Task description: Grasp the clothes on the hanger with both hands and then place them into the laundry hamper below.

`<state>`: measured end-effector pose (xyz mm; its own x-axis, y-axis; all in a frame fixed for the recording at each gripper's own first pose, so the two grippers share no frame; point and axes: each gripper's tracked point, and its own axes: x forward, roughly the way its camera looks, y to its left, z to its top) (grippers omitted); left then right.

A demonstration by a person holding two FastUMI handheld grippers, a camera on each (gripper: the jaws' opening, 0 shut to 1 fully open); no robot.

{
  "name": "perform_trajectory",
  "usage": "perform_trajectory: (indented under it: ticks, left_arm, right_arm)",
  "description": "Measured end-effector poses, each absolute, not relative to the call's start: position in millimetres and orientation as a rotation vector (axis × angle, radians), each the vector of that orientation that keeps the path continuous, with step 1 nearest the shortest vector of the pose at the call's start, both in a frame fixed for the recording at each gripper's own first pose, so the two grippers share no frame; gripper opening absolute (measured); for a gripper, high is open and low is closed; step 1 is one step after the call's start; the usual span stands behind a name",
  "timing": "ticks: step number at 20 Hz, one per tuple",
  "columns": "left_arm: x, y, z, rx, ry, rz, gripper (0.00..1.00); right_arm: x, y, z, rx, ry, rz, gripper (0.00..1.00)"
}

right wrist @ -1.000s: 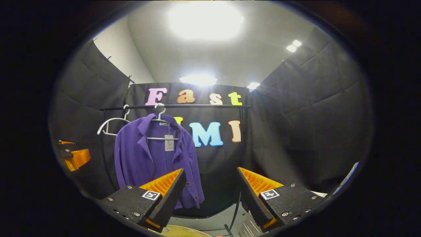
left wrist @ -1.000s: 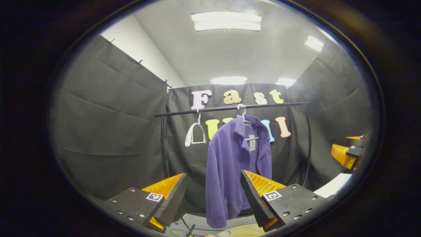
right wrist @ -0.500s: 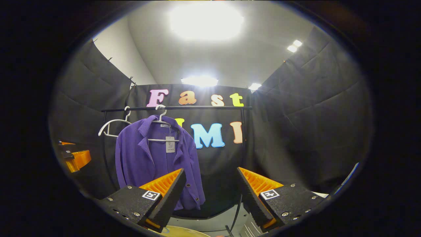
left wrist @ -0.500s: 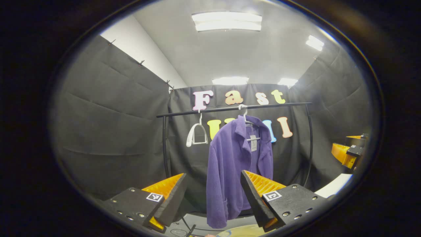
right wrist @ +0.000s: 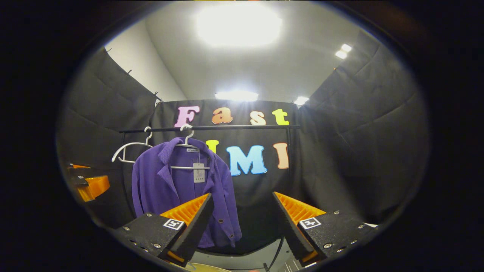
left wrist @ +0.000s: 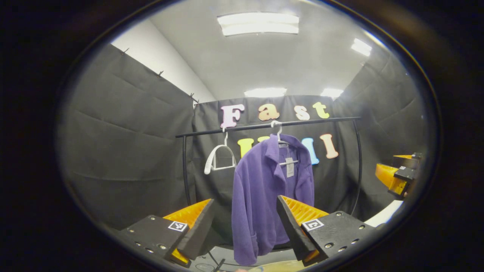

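Both wide open, left hand-held gripper [left wrist: 245,223], right hand-held gripper [right wrist: 242,219], holding nothing

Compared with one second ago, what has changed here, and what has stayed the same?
Both grippers, left and right, crept slightly closer to the purple jacket, which looks a little larger. Nothing was grasped. Both remain open, and the jacket still hangs on its hanger from the rail.

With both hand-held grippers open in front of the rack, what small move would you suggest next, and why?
Probably bring both forward toward the purple jacket. It hangs on its hanger from the rail, and the left hand-held gripper and right hand-held gripper are open and short of it.
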<state>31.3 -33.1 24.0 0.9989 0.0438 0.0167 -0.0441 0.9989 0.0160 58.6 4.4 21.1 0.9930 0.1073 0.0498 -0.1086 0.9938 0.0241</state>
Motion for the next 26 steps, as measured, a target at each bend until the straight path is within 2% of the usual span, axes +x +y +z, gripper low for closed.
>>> perform_trajectory:
  ticks: [18, 19, 20, 23, 24, 25, 26]
  left_arm:
    - [157, -94, 32, -0.015, -0.015, 0.110, 0.93]
    - [164, -98, 31, -0.016, -0.016, 0.113, 0.99]
    - [171, -101, 31, -0.020, -0.017, 0.113, 0.93]
    - [193, -106, 26, -0.018, -0.010, 0.131, 0.93]
    - [201, -107, 25, -0.017, -0.008, 0.138, 0.99]
    - [207, -110, 23, -0.016, -0.008, 0.142, 0.93]
    - [213, -111, 22, -0.013, -0.008, 0.147, 0.93]
  right_arm:
    - [190, 53, 29, 0.150, -0.073, 0.326, 0.94]
    - [199, 56, 27, 0.159, -0.065, 0.338, 0.94]
    - [207, 61, 25, 0.167, -0.057, 0.352, 0.94]
    - [228, 71, 17, 0.193, -0.026, 0.390, 0.93]
    - [235, 76, 16, 0.207, -0.017, 0.405, 0.93]
    - [241, 80, 14, 0.219, -0.008, 0.421, 0.93]
    - [246, 85, 12, 0.229, 0.002, 0.439, 0.93]
